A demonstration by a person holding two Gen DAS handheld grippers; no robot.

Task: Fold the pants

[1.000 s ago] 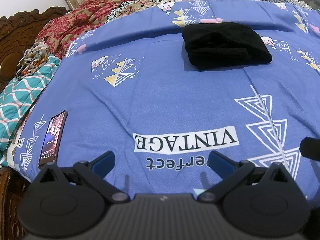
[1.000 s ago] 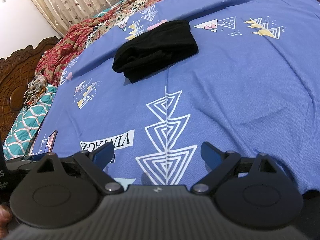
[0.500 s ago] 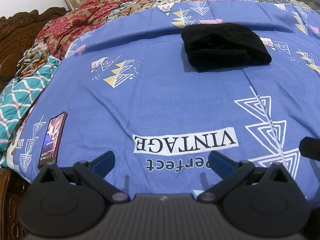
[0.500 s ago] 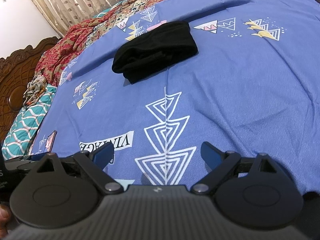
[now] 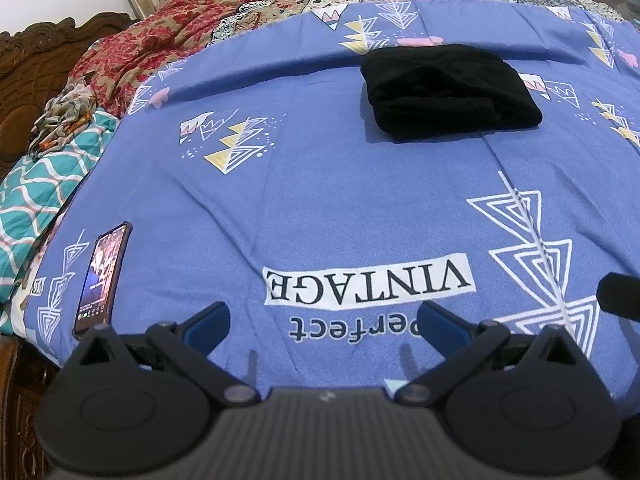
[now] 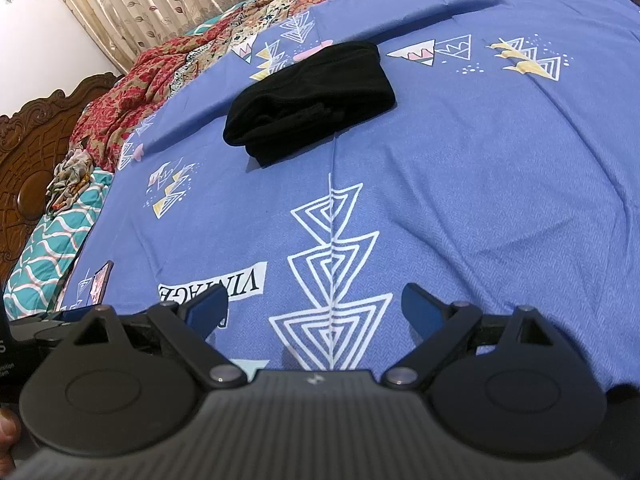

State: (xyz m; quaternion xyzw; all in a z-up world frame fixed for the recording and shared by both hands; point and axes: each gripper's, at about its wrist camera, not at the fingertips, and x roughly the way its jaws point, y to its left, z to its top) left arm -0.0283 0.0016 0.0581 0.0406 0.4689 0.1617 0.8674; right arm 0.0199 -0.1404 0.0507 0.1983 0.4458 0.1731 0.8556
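Observation:
The black pants point(image 5: 448, 90) lie folded in a compact bundle on the blue printed bedsheet point(image 5: 320, 200), far from both grippers. They also show in the right wrist view point(image 6: 310, 98). My left gripper point(image 5: 322, 320) is open and empty, low over the near edge of the bed above the "VINTAGE" print. My right gripper point(image 6: 314, 306) is open and empty, over the white triangle print at the near edge. Part of the right gripper point(image 5: 618, 294) shows at the right edge of the left wrist view.
A phone point(image 5: 102, 276) lies on the sheet at the near left edge. A teal patterned quilt point(image 5: 36, 196), a crumpled scarf point(image 5: 64, 116) and a red floral blanket point(image 5: 160, 48) lie at the left by the carved wooden headboard point(image 6: 24, 152). Curtains point(image 6: 160, 4) hang behind.
Almost nothing. Both grippers stay open and empty; the views have shifted very slightly, and the pants have not moved.

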